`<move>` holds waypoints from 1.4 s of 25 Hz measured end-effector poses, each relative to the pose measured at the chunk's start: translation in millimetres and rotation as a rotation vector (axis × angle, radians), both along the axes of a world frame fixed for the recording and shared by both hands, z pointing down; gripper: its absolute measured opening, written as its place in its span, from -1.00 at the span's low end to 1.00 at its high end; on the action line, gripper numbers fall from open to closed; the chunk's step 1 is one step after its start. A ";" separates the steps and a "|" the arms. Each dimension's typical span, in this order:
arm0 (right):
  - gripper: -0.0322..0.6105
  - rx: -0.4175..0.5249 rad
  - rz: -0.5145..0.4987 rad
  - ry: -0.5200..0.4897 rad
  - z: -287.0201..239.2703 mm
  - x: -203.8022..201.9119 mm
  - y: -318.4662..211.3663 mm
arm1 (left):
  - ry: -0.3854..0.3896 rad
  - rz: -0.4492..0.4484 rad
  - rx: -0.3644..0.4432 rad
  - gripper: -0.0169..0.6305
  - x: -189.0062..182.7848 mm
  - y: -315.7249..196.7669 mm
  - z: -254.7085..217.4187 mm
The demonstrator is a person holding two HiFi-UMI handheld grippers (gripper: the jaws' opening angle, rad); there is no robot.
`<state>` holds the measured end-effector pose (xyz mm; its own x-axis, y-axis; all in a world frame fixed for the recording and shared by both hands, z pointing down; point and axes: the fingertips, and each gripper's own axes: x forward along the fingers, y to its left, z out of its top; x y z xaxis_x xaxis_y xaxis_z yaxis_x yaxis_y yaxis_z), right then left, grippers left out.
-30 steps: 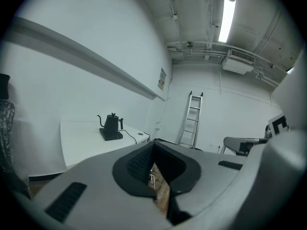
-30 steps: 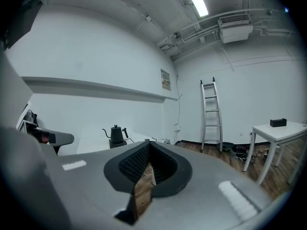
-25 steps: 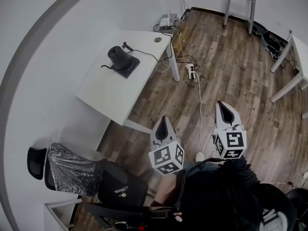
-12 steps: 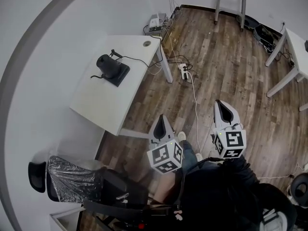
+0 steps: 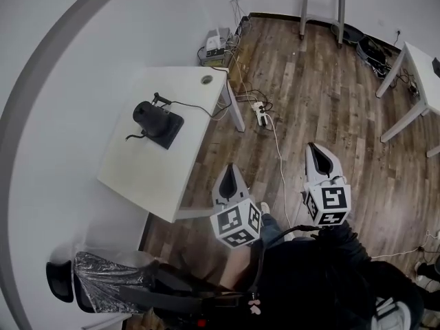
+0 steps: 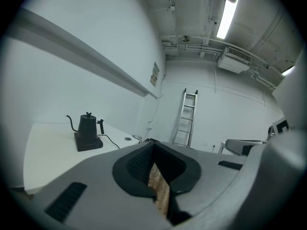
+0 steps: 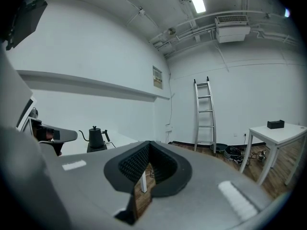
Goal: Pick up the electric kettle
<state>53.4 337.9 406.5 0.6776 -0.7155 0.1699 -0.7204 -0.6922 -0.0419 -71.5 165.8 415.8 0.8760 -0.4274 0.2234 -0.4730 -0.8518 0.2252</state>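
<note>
Left gripper (image 5: pixel 232 174) and right gripper (image 5: pixel 317 151) are hanging shut, empty. The electric kettle (image 5: pixel 150 117) is sitting on its base (image 5: pixel 172 130) on the white table (image 5: pixel 148 177), well apart: rigid, likely weighty, so the handle (image 6: pixel 101 127) looks the place to grab.

No text, brand or number can be read anywhere; a small wall sign (image 7: pixel 157 77) hangs beside the cable run, but its print is too small to make out in either gripper view; the left cube (image 5: pixel 237 226) and the right cube (image 5: pixel 328 205) carry black-and-white square marker patterns, which are blocks, not letters or digits.
</note>
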 end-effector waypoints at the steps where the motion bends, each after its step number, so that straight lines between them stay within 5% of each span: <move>1: -0.89 0.000 0.003 0.002 -1.0 5.2 -8.6 | 0.002 0.001 0.001 -0.95 6.0 -9.6 -0.8; 14: -0.89 0.005 0.070 0.017 -6.6 68.0 -98.5 | 0.007 0.028 0.017 -0.95 73.3 -119.5 -7.0; 24: -0.89 -0.020 0.116 0.000 6.4 104.1 -125.1 | -0.025 0.084 -0.010 -0.95 119.3 -145.0 14.5; 35: -0.89 -0.001 0.061 0.035 0.6 214.9 -182.0 | -0.032 0.035 -0.006 -0.95 214.2 -199.7 16.8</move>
